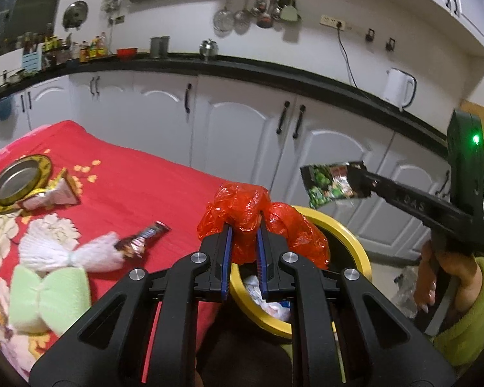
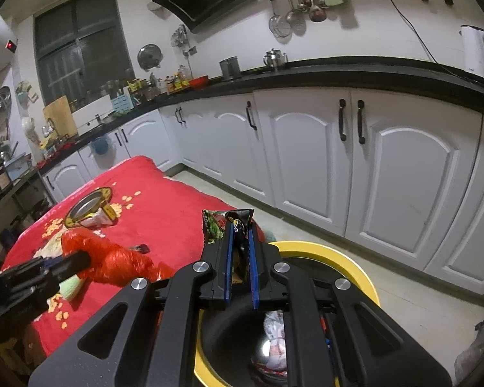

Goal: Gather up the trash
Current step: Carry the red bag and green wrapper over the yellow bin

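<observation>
I've got 2 grippers up, both loaded. My left gripper [image 1: 244, 225] has its fingers pinched tight on 1 crumpled red plastic bag [image 1: 261, 225], which bulges out both sides of the tips and hangs over the near rim of the yellow bin [image 1: 355, 242]. My right gripper [image 2: 240, 232] is clamped on 1 green snack wrapper [image 2: 214, 225], the foil standing up between the blue pads; from the left cam that wrapper [image 1: 330, 183] sits in the air above the bin's far side, w/ a hand [image 1: 448, 277] in a green sleeve on the grip.

The bin (1 only, yellow rim, dark inside) is right below both tools and already has white crumpled stuff [image 2: 274, 335] in it.

Left of the bin is the table w/ a red floral cloth [image 1: 129, 193]. Still on it, near to far: 1 green foam sleeve [image 1: 48, 300], 1 white foam net [image 1: 64, 251], 1 dark candy bar wrapper [image 1: 142, 238], 1 gold-and-white wrapper [image 1: 59, 193], touching 1 round tin lid [image 1: 16, 183].

Behind: white cabinets [image 1: 242, 135] under a black counter, 1 white kettle [image 1: 400, 88].
</observation>
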Action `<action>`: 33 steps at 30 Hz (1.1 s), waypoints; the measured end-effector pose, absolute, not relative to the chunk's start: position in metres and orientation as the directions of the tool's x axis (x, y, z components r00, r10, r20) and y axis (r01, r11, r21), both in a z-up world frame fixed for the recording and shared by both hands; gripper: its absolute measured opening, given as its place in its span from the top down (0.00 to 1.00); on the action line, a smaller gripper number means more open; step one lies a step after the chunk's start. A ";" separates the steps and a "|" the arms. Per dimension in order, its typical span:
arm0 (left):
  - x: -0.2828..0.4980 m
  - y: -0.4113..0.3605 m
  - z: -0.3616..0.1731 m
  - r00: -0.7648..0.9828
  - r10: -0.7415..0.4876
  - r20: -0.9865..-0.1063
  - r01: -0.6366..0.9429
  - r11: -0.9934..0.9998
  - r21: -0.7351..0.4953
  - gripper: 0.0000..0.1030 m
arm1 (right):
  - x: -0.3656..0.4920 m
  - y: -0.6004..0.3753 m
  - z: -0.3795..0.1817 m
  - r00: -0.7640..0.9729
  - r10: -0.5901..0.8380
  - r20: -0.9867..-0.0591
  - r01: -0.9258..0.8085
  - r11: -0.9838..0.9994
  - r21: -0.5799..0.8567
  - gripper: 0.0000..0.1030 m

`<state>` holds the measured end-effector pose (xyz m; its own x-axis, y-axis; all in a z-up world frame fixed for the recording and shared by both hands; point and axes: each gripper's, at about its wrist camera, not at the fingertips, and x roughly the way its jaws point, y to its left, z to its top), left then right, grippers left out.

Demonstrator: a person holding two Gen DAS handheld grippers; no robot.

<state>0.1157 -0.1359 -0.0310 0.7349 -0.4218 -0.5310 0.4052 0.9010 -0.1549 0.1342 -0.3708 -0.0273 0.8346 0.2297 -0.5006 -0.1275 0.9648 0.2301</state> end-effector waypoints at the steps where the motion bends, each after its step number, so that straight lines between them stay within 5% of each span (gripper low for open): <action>1: 0.116 -0.140 -0.034 0.727 -0.428 -0.538 0.413 0.897 -0.155 0.92 | 0.135 -0.373 -0.029 0.834 0.227 -0.502 -0.123 0.965 0.231 0.91; 33: 0.127 -0.216 -0.091 0.577 -0.460 -0.675 0.512 0.847 -0.139 0.92 | 0.150 -0.422 -0.077 0.791 0.186 -0.583 -0.032 0.964 0.264 0.89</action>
<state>0.1273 -0.2157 -0.0913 0.5765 -0.4599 -0.6754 0.5125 0.8473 -0.1394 0.1497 -0.4215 -0.0767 0.7907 0.1858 -0.5833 -0.0319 0.9640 0.2639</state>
